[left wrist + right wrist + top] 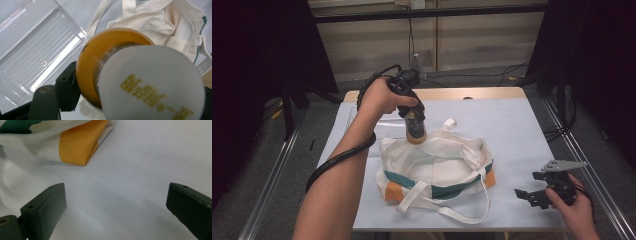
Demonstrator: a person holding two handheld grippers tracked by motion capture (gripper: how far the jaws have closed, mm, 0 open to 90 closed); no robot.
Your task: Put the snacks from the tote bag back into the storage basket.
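A cream tote bag [437, 167] with green and orange bands lies crumpled at the table's middle. Just above its far left rim my left gripper [414, 124] points down, shut on an amber bottle [416, 131]. In the left gripper view the bottle [92, 65] with its white cap [152, 82] stands close to the lens, over the bag's opening [160, 22]. My right gripper [532, 196] rests low near the table's front right corner. Its jaws stand wide apart over bare table, with the bag's orange corner [77, 145] ahead of them.
A clear plastic tray [37, 52] lies on the table to the left of the bag, behind the bottle. The bag's long straps [452, 212] trail toward the front edge. Black stands and cables flank the table [522, 125].
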